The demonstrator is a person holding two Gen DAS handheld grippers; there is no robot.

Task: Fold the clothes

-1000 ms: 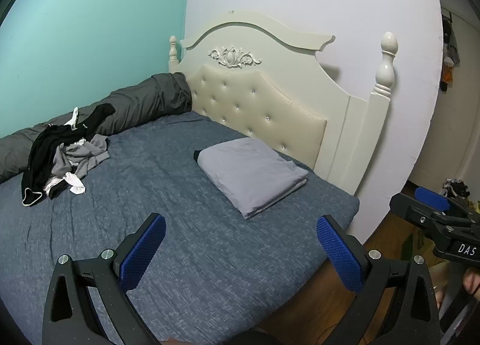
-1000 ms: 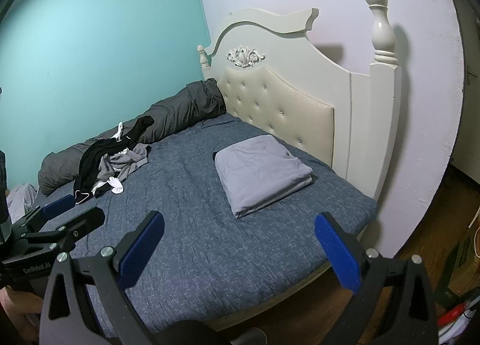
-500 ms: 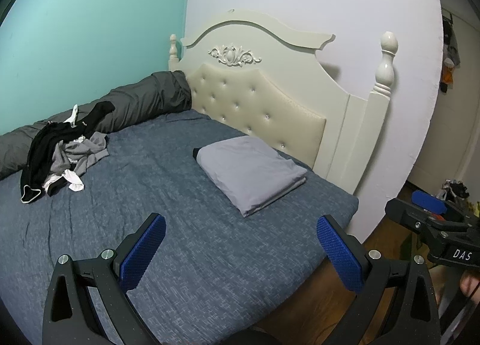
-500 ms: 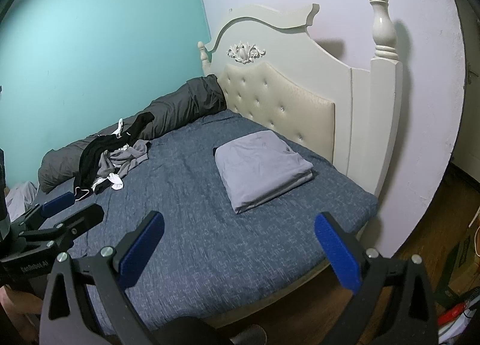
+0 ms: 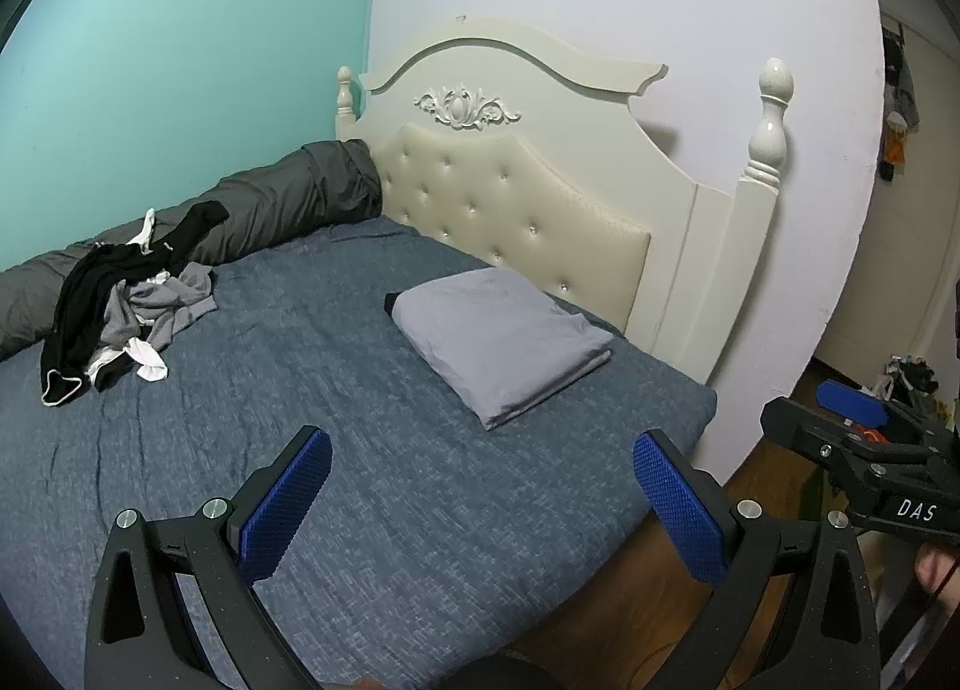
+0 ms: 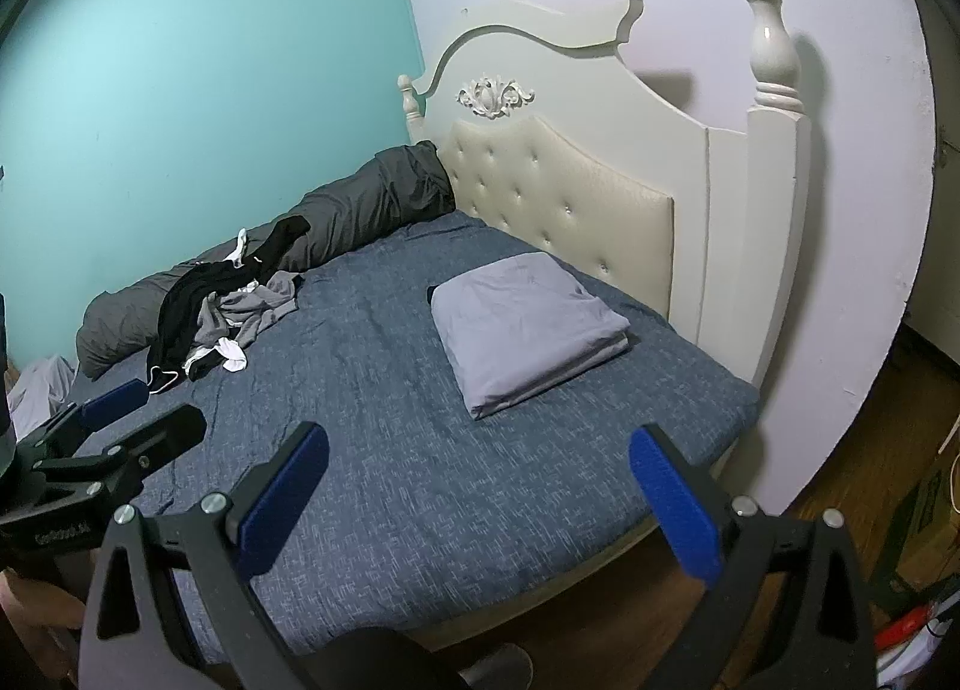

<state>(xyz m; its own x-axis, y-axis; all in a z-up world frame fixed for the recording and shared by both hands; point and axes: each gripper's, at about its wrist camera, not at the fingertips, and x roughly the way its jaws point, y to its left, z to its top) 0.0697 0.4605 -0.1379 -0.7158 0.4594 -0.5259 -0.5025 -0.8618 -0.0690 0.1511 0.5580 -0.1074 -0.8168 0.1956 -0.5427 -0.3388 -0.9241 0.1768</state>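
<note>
One grey garment [image 5: 501, 339] lies folded near the headboard, while the pile [image 5: 126, 306] at ten o'clock on the bed [image 5: 372, 486] awaits folding; both tongs, left [image 5: 480, 501] and right [image 6: 480, 501], gape empty.

Beside the cream headboard [image 5: 516, 210], a lilac-grey folded cloth [image 5: 498, 336] on a blue flecked sheet [image 5: 360, 420]; farther off, a black, grey and white pile [image 5: 126, 318]; teal wall [image 5: 168, 60].

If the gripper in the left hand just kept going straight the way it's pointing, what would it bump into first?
Most likely the blue bedspread. The left gripper, open and empty, points down toward bare bed between the folded grey garment and the unfolded clothes pile. Depth is hard to judge.
</note>
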